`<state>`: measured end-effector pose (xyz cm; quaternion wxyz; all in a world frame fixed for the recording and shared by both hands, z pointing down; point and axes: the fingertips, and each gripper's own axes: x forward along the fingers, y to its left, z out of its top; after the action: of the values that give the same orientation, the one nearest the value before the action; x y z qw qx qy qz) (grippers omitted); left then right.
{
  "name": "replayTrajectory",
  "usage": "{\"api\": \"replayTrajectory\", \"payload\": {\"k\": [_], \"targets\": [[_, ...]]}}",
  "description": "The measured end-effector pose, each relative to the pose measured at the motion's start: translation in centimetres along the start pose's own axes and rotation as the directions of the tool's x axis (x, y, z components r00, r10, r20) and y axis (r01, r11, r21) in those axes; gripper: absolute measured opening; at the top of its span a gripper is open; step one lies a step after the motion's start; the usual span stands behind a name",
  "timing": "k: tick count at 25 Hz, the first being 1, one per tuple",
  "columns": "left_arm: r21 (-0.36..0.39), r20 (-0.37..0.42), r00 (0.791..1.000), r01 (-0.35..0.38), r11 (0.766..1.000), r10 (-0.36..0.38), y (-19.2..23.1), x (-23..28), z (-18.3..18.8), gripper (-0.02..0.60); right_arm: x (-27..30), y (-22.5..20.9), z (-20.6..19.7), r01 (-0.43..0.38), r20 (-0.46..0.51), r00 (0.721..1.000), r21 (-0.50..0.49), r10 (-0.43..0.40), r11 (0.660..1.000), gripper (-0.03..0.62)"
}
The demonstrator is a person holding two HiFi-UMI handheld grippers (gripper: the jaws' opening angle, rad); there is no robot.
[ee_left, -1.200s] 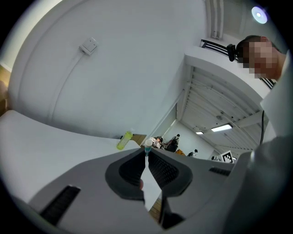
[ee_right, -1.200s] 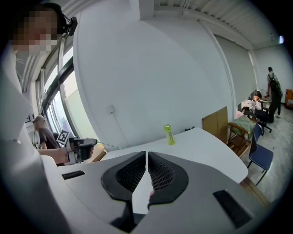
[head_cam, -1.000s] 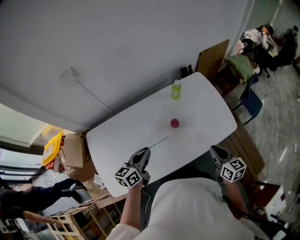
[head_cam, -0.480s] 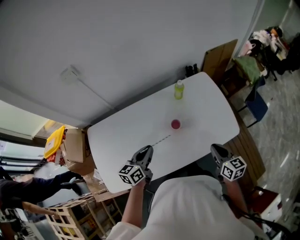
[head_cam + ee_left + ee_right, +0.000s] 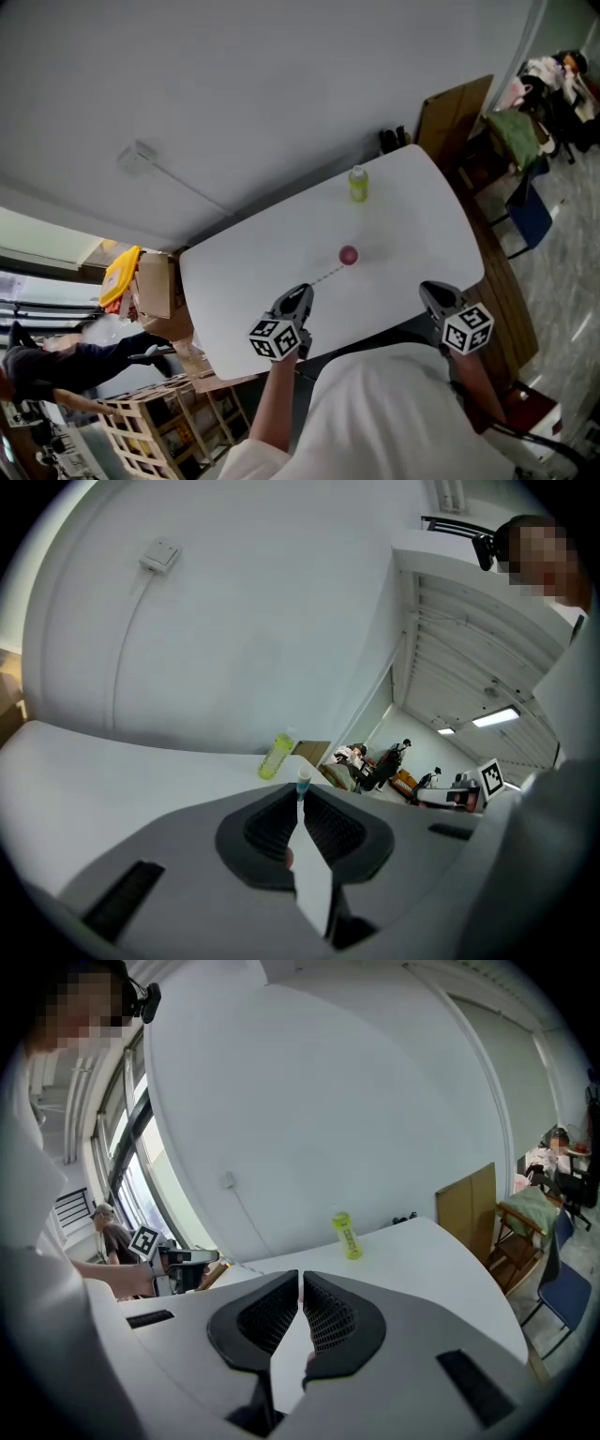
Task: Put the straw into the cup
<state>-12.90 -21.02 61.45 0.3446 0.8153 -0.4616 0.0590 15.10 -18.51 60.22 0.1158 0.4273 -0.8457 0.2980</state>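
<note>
A small pink cup stands near the middle of the white table. My left gripper hovers at the table's near edge, shut on a thin striped straw that points ahead at the cup, its far end just short of it. In the left gripper view the straw rises between the nearly closed jaws of the left gripper and shows a bluish tip. To the right, my right gripper is over the near edge. In its own view the right gripper is shut, with nothing between its jaws.
A green bottle stands at the table's far edge, also seen in both gripper views. Cardboard boxes, a wooden crate and a person are left of the table. A wooden board and a chair stand at the right.
Both grippers have moved forward over the table's near edge. The straw in the left gripper has come closer to the pink cup.
</note>
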Motion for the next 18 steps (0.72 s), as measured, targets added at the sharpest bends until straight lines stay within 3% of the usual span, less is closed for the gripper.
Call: {"api": "replayTrajectory", "payload": {"k": [7, 12, 18], "targets": [[0.052, -0.093, 0.992, -0.080, 0.995, 0.084, 1.1, 4.7, -1.1, 0.025, 1.6, -1.9, 0.1, -0.056, -0.042, 0.998, 0.016, 0.056, 0.998, 0.040], [0.049, -0.154, 0.980, -0.119, 0.992, 0.126, 1.9, 7.4, -2.8, 0.025, 2.5, -3.3, -0.2, -0.078, -0.075, 0.994, 0.038, 0.081, 0.996, 0.040], [0.059, -0.236, 0.954, -0.177, 0.982, 0.186, 3.7, 9.9, -5.0, 0.025, 4.1, -4.3, 0.0, -0.102, -0.101, 0.989, 0.055, 0.108, 0.993, 0.040]]}}
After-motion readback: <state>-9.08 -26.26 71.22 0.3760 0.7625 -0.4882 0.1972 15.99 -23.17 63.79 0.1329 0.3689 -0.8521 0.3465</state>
